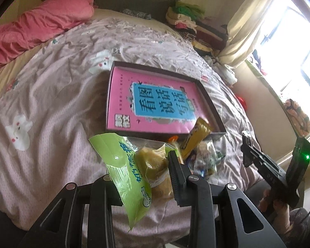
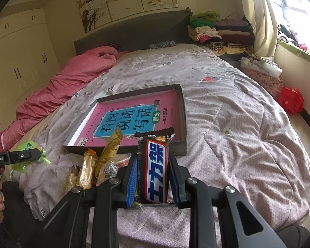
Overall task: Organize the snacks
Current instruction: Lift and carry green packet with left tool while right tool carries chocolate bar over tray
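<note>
My left gripper [image 1: 142, 165] is shut on a green cake packet [image 1: 132, 165] and holds it above the bedspread, just in front of the snack pile [image 1: 198, 150]. My right gripper [image 2: 153, 161] is shut on a dark Snickers bar [image 2: 155, 171], held upright before the near edge of the shallow dark box [image 2: 181, 111]. The box holds a pink book [image 2: 126, 122] and lies on the bed; it also shows in the left wrist view [image 1: 208, 95]. Loose gold and clear wrapped snacks [image 2: 93, 165] lie left of my right gripper. The right gripper [image 1: 248, 144] shows at the right of the left wrist view.
A pink quilt [image 2: 57, 88] lies along the left of the bed. Folded clothes [image 2: 215, 31] are stacked by the headboard. A red bag [image 2: 290, 100] sits on the floor at the right by the window wall. Wardrobes [image 2: 20, 57] stand at the left.
</note>
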`<state>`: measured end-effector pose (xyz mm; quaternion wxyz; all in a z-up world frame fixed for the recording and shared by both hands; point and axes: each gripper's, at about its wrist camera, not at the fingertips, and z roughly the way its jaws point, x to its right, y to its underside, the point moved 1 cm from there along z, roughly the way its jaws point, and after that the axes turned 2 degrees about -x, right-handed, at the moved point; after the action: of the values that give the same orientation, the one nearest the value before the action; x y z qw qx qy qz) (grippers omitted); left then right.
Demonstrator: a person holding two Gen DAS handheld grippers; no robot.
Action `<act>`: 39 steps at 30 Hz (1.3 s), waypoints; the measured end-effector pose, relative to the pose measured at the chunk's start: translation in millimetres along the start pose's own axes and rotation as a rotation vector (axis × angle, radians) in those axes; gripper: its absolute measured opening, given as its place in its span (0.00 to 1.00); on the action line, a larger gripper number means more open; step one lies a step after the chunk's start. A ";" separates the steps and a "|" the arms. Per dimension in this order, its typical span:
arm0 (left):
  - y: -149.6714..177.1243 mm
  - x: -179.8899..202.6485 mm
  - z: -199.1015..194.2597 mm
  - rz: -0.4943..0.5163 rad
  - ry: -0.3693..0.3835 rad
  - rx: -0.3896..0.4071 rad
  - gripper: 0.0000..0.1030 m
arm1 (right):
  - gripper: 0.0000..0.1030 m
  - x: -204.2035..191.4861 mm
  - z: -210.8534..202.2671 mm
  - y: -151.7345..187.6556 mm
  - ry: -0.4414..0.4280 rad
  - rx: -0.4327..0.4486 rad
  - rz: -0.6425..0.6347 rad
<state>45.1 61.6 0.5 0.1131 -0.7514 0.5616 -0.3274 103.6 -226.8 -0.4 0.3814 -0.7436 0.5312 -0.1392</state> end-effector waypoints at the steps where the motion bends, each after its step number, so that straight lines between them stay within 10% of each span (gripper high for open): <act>1: -2.7 0.6 0.4 0.002 -0.003 0.006 0.33 | 0.28 -0.6 -0.2 -0.7 0.001 0.004 -0.002; 39: -65.0 -12.0 81.0 0.014 -0.113 0.058 0.33 | 0.28 12.2 81.9 -54.8 -0.014 -0.005 0.040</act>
<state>143.4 79.0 -30.5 0.1688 -0.7612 0.5497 -0.2999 196.1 -195.5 -18.6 0.3860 -0.7348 0.5436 -0.1252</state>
